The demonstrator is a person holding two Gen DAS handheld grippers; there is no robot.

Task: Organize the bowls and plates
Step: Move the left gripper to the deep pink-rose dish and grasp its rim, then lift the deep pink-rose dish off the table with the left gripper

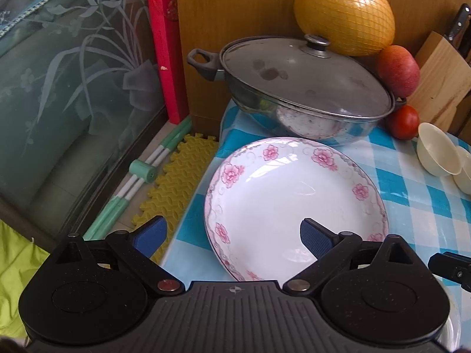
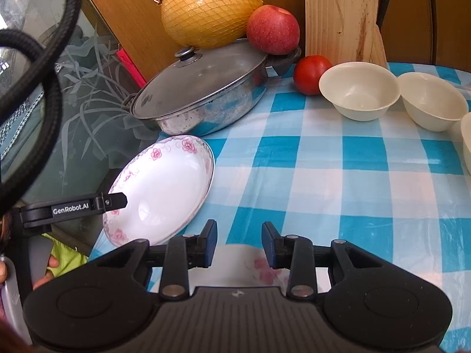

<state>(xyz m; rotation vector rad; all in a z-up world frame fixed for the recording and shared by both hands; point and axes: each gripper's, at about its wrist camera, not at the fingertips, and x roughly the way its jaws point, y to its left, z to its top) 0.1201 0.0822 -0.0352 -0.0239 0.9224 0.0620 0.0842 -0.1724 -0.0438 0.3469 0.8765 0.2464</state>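
A white plate with pink flowers [image 1: 294,203] lies at the left edge of the checked table; it also shows in the right wrist view [image 2: 164,188]. My left gripper [image 1: 232,235] is open, one finger over the plate's near part, the other past its left rim. My right gripper [image 2: 239,242] is open over a second flowered plate [image 2: 250,261], mostly hidden under it. Cream bowls [image 2: 359,89] [image 2: 432,100] stand at the back right, and one [image 1: 437,150] shows in the left wrist view.
A lidded steel pan [image 1: 300,88] stands behind the plate, with a netted pomelo [image 1: 344,11], an apple [image 1: 399,70] and a tomato [image 1: 403,122]. A wooden board [image 2: 341,14] leans at the back. The table's left edge drops to yellow floor mats [image 1: 179,176].
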